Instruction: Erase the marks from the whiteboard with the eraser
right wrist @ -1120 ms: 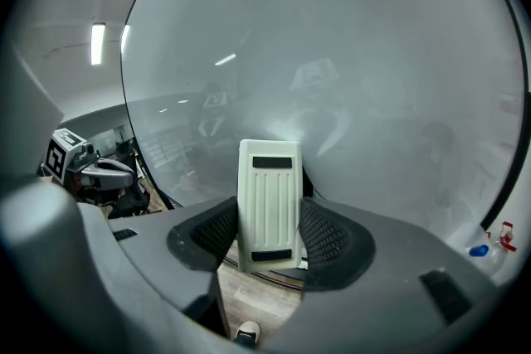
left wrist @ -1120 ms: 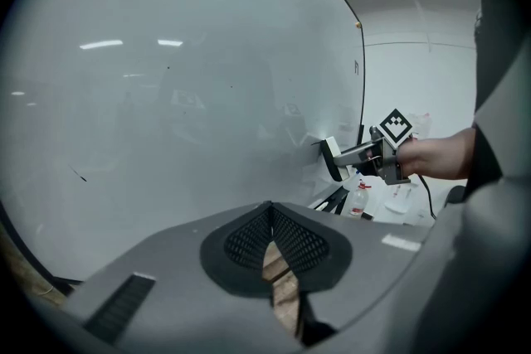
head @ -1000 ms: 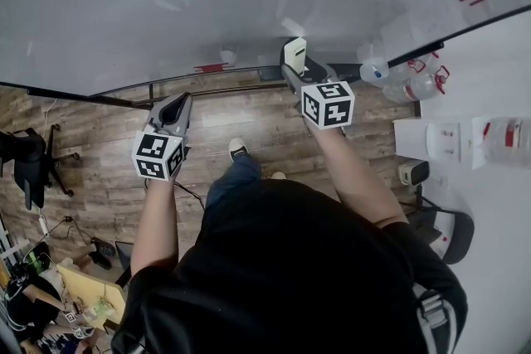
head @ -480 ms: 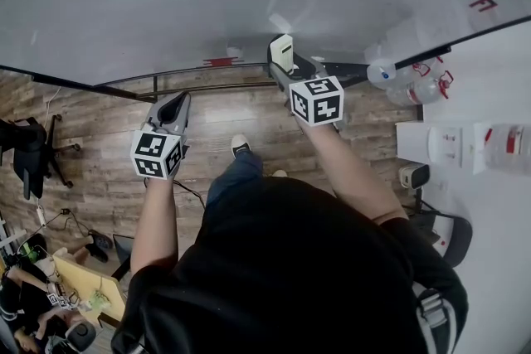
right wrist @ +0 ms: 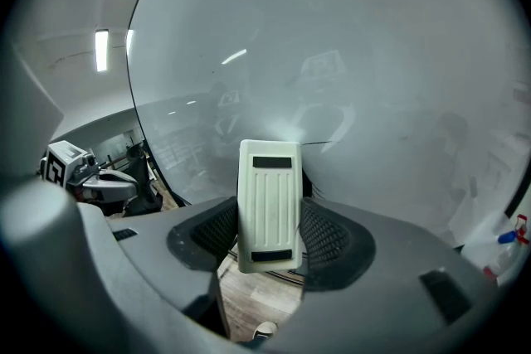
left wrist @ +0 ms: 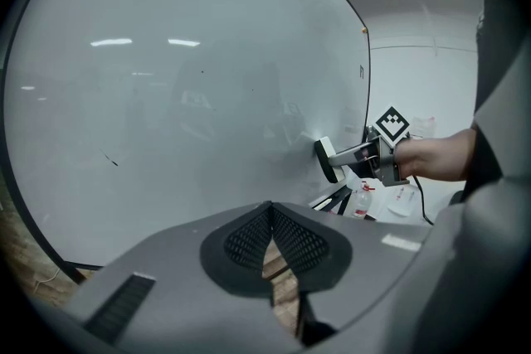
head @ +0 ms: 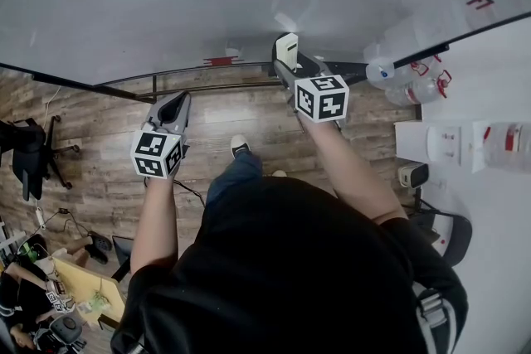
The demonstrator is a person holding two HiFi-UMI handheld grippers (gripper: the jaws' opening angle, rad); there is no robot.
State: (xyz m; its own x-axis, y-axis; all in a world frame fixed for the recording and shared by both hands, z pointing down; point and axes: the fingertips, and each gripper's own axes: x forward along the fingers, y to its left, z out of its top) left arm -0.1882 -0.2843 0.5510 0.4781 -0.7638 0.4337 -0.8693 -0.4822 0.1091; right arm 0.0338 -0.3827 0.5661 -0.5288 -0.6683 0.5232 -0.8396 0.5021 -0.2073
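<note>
At the left, the left gripper (head: 174, 105) is held short of the whiteboard (head: 124, 4) with its fingers closed on nothing, while at the right the eraser (right wrist: 269, 215) is gripped between the fingers of the right gripper (head: 289, 69) and pressed against the whiteboard near its lower edge.

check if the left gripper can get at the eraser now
Probably not to take it: the eraser is clamped in the right gripper, up at the whiteboard. Nothing stands between it and the left gripper, which is shut and empty.
</note>
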